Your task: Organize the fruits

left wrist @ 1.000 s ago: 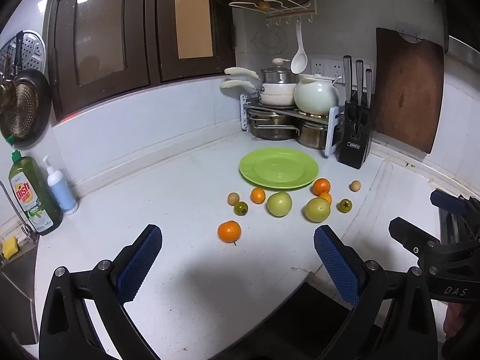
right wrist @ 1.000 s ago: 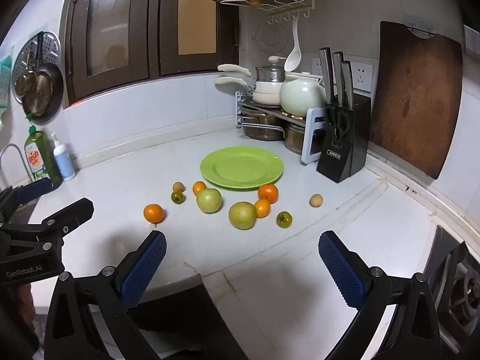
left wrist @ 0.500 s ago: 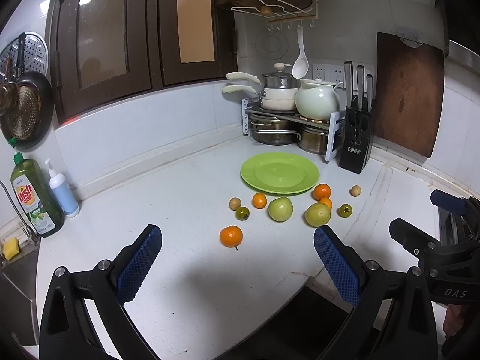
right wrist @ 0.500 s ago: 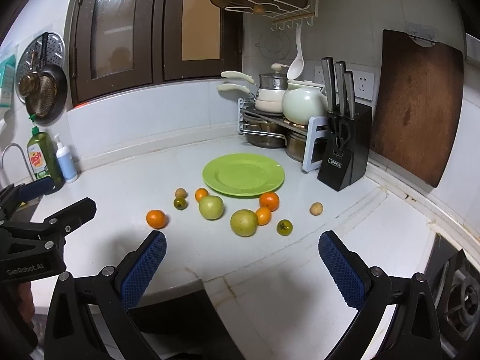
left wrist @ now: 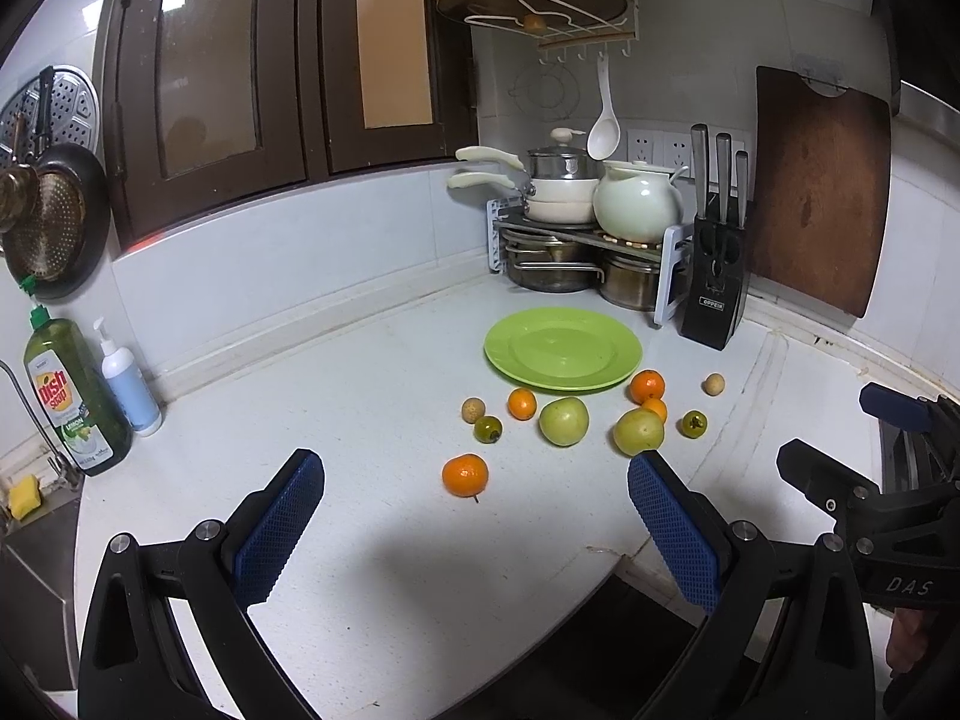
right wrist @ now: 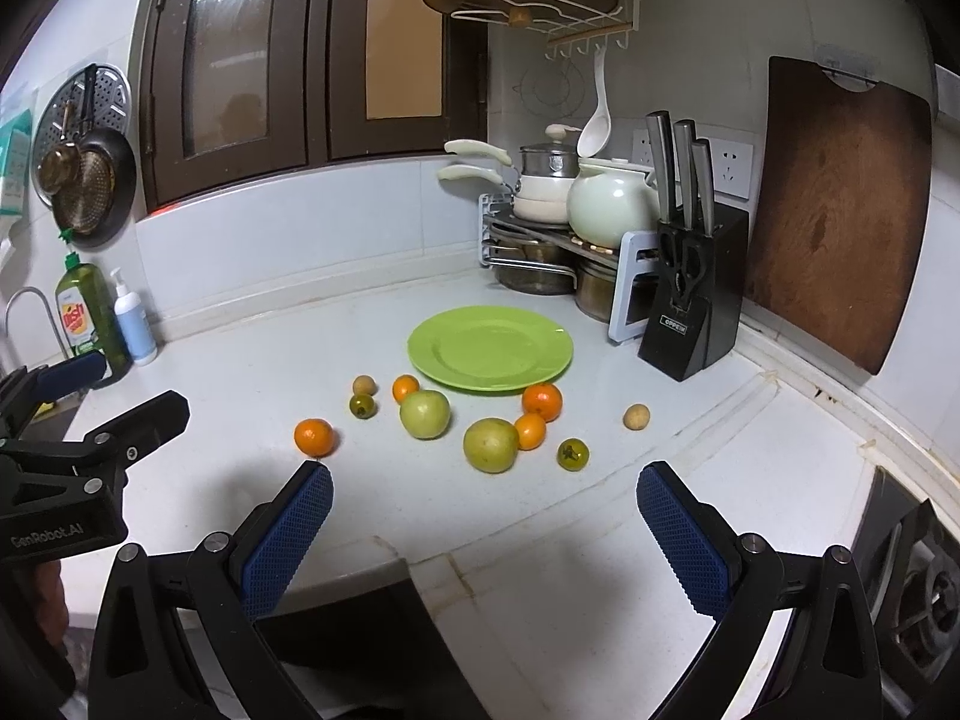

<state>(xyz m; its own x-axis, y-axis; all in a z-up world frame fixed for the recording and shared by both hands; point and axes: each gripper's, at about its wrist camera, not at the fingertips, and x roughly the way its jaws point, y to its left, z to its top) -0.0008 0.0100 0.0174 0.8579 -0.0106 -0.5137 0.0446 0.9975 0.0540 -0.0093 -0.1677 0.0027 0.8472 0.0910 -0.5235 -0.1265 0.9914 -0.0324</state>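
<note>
An empty green plate [left wrist: 563,348] [right wrist: 489,347] lies on the white counter in front of the pot rack. Several loose fruits sit just nearer than it: a lone orange [left wrist: 465,474] [right wrist: 313,437] nearest me, two green apples [left wrist: 563,421] [left wrist: 638,432], smaller oranges [left wrist: 647,386], dark green fruits [left wrist: 488,429] and tan ones [left wrist: 713,384]. My left gripper [left wrist: 474,528] hovers open short of the lone orange, holding nothing. My right gripper [right wrist: 485,525] is open too, nearer than the apple [right wrist: 491,445], over the counter's front edge.
A knife block [left wrist: 717,288] and a rack of pots with a white kettle [left wrist: 636,207] stand behind the plate. A wooden cutting board [left wrist: 819,198] leans on the right wall. Dish soap [left wrist: 75,396] and a pump bottle stand at the left by the sink. A stove burner [right wrist: 924,576] is at the right.
Both grippers have drifted slightly forward and up, so the fruits and plate sit a little lower and nearer in view. Both stay open; nothing on the counter has moved.
</note>
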